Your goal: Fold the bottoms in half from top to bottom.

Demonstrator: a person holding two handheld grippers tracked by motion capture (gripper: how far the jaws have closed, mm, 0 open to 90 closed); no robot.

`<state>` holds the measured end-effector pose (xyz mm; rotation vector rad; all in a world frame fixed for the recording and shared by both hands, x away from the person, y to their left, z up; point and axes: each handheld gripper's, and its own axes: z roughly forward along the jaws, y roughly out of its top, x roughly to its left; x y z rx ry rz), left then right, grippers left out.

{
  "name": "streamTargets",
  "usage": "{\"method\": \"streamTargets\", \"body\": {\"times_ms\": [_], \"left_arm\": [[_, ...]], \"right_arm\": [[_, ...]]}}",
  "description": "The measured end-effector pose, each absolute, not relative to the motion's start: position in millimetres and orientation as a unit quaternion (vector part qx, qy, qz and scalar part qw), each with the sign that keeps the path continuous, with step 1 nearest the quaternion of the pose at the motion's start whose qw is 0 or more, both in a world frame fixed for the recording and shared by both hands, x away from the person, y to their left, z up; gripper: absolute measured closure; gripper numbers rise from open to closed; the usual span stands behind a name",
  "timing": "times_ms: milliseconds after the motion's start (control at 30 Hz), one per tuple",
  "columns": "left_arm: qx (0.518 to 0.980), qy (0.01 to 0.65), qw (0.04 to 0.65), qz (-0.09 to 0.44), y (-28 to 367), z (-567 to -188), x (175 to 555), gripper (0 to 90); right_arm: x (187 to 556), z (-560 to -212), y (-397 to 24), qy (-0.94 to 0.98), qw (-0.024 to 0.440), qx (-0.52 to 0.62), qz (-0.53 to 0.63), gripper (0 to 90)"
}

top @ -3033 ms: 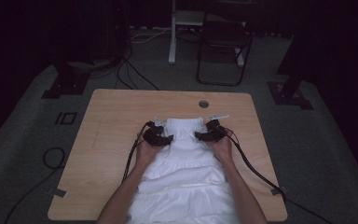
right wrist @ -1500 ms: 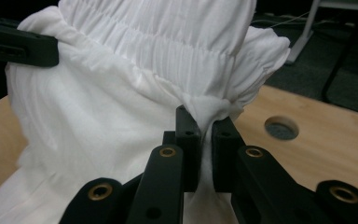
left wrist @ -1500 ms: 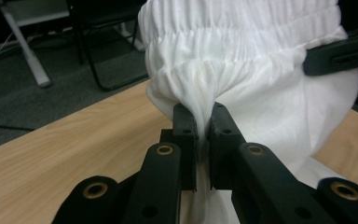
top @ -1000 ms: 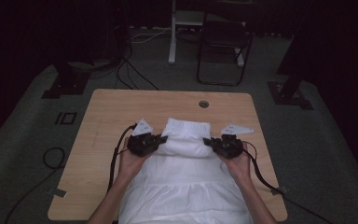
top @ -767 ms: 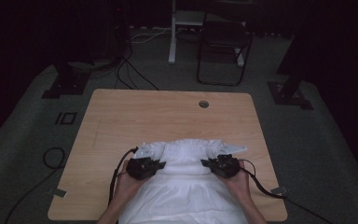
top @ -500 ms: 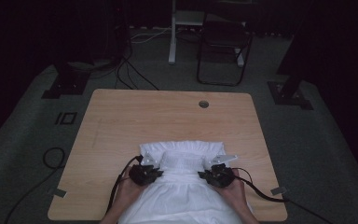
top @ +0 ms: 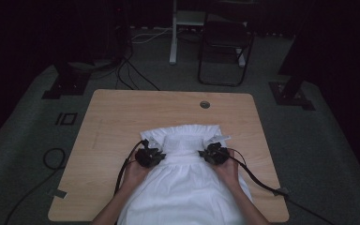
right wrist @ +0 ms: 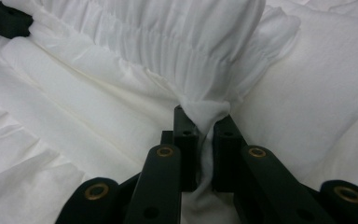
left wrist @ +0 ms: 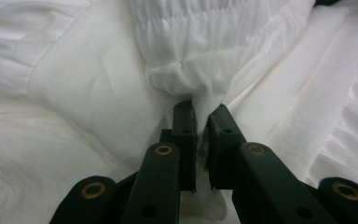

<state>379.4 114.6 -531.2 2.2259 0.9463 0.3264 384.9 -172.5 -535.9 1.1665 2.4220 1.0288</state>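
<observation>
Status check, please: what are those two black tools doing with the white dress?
Left tool shut on dress. Right tool shut on dress too. Dress flat on table, hem over near edge. Nothing in the way.

A light wooden rectangular table (top: 122, 122) with rounded corners is being seen on grey carpeted floor (top: 23, 140). A small round grommet hole (top: 205, 104) is being shown near the table's far edge. Beyond the table, a dark folding chair (top: 225, 49) and a white metal post (top: 173, 33) are being seen, with black cables (top: 131, 70) being trailed across the floor nearby. A looped black cable (top: 51, 159) is being seen left of the table.
</observation>
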Motion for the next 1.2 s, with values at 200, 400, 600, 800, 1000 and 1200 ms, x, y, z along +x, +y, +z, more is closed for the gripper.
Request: {"method": "streamTargets", "body": {"times_ms": [200, 400, 600, 800, 1000, 1200], "left_arm": [[0.857, 0.370, 0.321, 0.159, 110.1, -529.0, 427.9, 83.5], [0.856, 0.386, 0.294, 0.180, 99.3, -525.8, 466.2, 83.3], [0.844, 0.411, 0.300, 0.168, 95.8, -524.3, 471.8, 84.4], [0.827, 0.391, 0.370, 0.161, 108.4, -488.6, 447.7, 86.9], [0.802, 0.361, 0.447, 0.167, 117.9, -444.0, 400.9, 86.8], [0.806, 0.335, 0.465, 0.146, 125.8, -439.9, 348.6, 86.6]], "right_arm": [[417.3, -535.7, -164.2, 0.828, 0.149, 0.413, 0.350, 82.5], [455.8, -536.9, -166.2, 0.812, 0.142, 0.436, 0.361, 81.9], [475.1, -536.8, -169.4, 0.794, 0.133, 0.467, 0.365, 81.7], [459.9, -514.9, -175.9, 0.797, 0.138, 0.447, 0.381, 83.9], [424.0, -464.2, -190.2, 0.784, 0.159, 0.410, 0.438, 84.4], [371.5, -443.5, -197.5, 0.795, 0.162, 0.368, 0.454, 84.2]]}}
